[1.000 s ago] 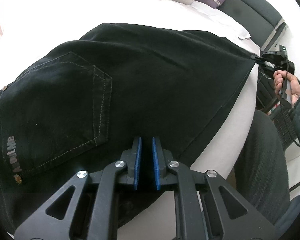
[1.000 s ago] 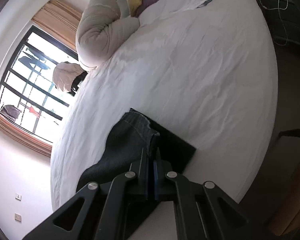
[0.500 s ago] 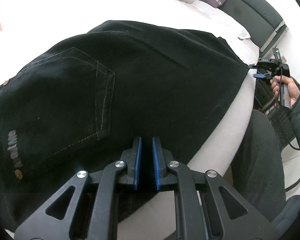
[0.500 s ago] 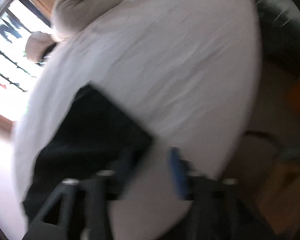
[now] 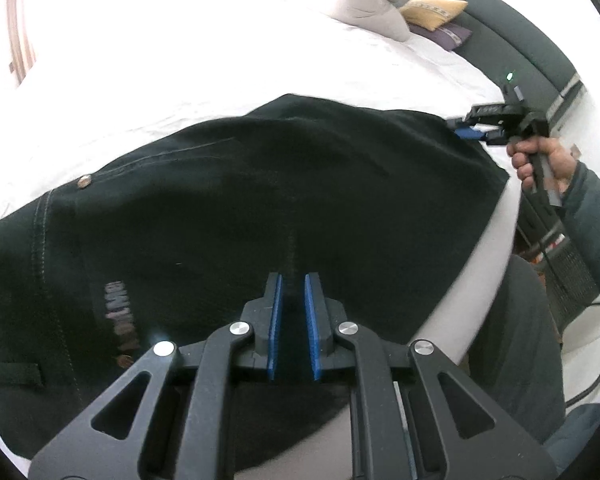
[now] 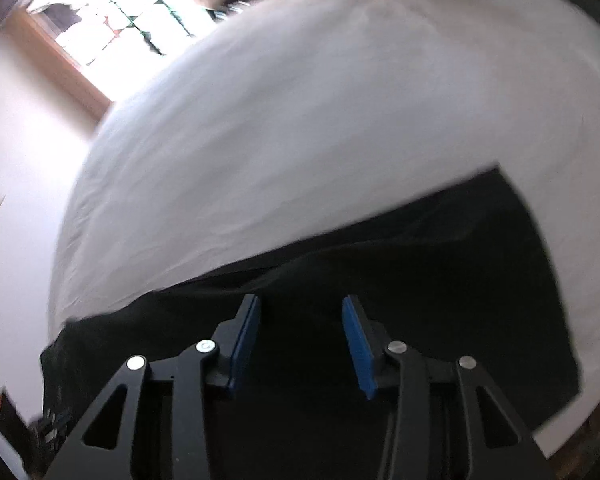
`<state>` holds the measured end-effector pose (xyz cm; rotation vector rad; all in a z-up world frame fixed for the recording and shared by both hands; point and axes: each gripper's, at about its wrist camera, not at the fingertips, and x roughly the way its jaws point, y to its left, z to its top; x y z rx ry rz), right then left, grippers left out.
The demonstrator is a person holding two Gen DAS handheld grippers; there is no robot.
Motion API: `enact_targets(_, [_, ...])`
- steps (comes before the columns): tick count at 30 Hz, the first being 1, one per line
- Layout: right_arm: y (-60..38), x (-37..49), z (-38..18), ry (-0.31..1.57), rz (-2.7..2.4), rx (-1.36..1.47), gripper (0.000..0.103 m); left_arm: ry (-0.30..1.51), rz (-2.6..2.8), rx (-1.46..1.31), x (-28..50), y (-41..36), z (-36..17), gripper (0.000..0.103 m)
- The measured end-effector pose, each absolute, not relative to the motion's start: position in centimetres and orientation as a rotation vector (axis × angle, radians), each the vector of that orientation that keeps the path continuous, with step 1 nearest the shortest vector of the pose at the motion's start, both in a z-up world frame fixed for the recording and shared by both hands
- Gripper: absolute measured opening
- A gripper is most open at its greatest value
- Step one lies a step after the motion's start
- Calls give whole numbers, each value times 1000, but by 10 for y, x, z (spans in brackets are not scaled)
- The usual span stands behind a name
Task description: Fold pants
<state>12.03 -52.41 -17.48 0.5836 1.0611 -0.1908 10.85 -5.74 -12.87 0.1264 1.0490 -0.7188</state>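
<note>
Having let go, right gripper (image 6: 300, 336) hovers over pants (image 6: 440, 280).

We see black pants (image 5: 260, 200) with pale contrast stitching and a copper rivet (image 5: 86, 180) on a white bedsheet (image 5: 220, 60). Blue pads (image 5: 275, 328) line our black grippers. Behind lie a beige pillow (image 5: 376, 4), a yellow cushion (image 5: 436, 10) and a purple cushion (image 5: 444, 34).

Claw (image 6: 301, 336) closing — above pants (image 6: 440, 280).
</note>
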Motion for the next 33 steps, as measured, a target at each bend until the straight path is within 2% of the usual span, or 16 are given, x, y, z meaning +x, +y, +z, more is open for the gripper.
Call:
enact_targets(1, [-532, 124, -183, 1065, -232, 586, 44, 1061, -710, 120, 111, -55, -135, 11])
enact_targets(2, [-546, 125, -190, 1032, -273, 612, 37, 1074, -713, 100, 115, -51, -141, 11])
enact_targets(3, [-557, 124, -192, 988, -296, 644, 34, 1076, -724, 65, 118, -47, -144, 11])
enact_targets(5, [-572, 126, -190, 957, -365, 655, 34, 1075, -724, 44, 121, -45, -144, 11])
enact_targets(10, [-556, 126, -153, 909, -336, 565, 34, 1039, -731, 80, 116, -54, -134, 11])
enact_targets(13, [-512, 110, -137, 887, -161, 575, 43, 1000, -761, 72, 118, -61, -121, 11])
enact_targets(14, [-491, 108, -139, 902, -78, 581, 47, 996, -774, 72, 121, -66, -119, 11])
enact_targets(19, [-446, 131, -185, 1017, 30, 595, 47, 983, -788, 118, 134, -88, -116, 11])
enact_targets(22, [-463, 144, -202, 967, -23, 668, 40, 1023, -759, 122, 142, -86, -128, 11])
enact_targets(23, [-470, 147, -202, 970, -67, 676, 34, 1039, -748, 121, 143, -83, -133, 11])
enact_targets(25, [-475, 158, -193, 999, -143, 643, 34, 1059, -730, 101, 142, -70, -143, 11])
enact_targets(28, [-448, 164, -161, 995, -52, 523, 38, 1061, -724, 60, 136, -55, -149, 11])
enact_targets(29, [-436, 168, -154, 995, 32, 517, 42, 1056, -725, 56, 133, -53, -148, 11])
enact_targets(30, [-418, 174, -145, 996, 110, 480, 50, 1051, -726, 55, 127, -46, -151, 11])
enact_targets(33, [-337, 193, -117, 975, 282, 149, 57, 1041, -727, 63, 125, -52, -150, 11])
